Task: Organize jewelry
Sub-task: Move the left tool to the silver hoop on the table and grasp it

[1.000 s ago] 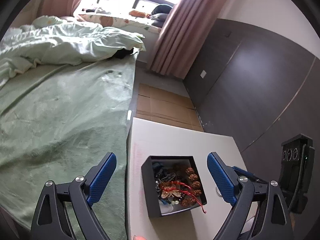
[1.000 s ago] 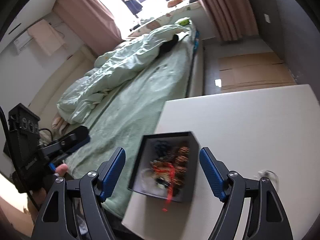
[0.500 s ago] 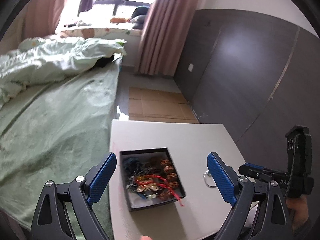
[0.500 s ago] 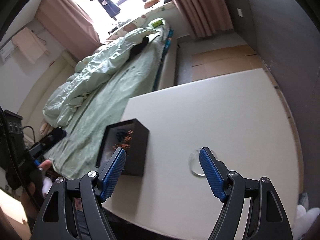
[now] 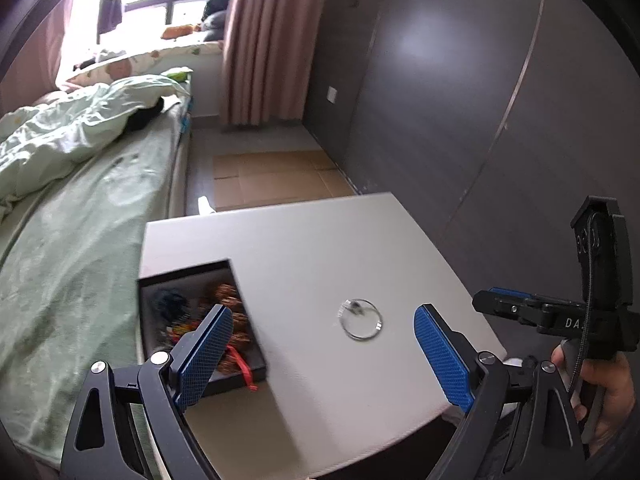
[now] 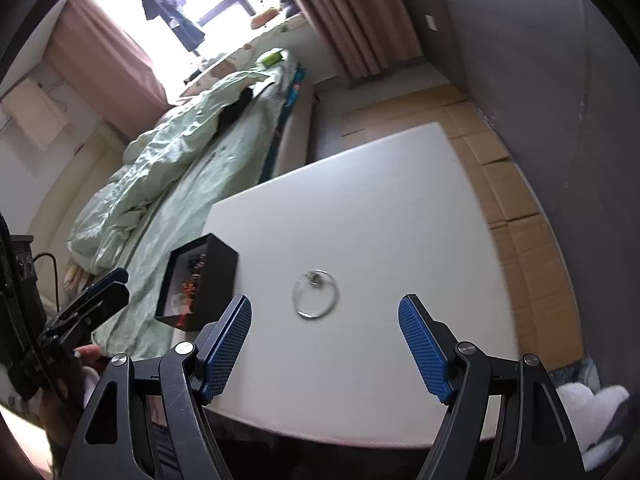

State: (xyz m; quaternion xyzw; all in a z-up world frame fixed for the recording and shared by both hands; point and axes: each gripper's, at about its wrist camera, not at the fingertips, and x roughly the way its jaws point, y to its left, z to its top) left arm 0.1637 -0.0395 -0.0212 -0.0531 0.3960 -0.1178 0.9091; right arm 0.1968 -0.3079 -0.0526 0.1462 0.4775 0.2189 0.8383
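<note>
A thin silver ring-shaped bangle (image 5: 361,319) lies flat on the white rectangular desk (image 5: 320,240), apart from the open black square box of tangled beads and red cord (image 5: 200,320) that sits at the desk's edge nearest the green-sheeted bed (image 5: 80,220). Both tools hang above the desk, tilted downward: the left hand-held gripper (image 5: 320,356) has its blue pads spread wide with nothing between them, and the right hand-held gripper (image 6: 324,342) likewise stands apart and empty, with the bangle just ahead of its gap in the right wrist view. The step in hand looks like picking up the loose bangle so it can join the rest of the jewelry, and the right tool seems better lined up for it. To do this well, one pad should come down inside the ring and the other outside, pinching the thin band across its width, because a flat hoop on a smooth top gives little to catch from above and may slide away. A slow close and a slight tilt on lifting should keep it from slipping. The left tool could steady the box, which sits close to the desk's edge.
</note>
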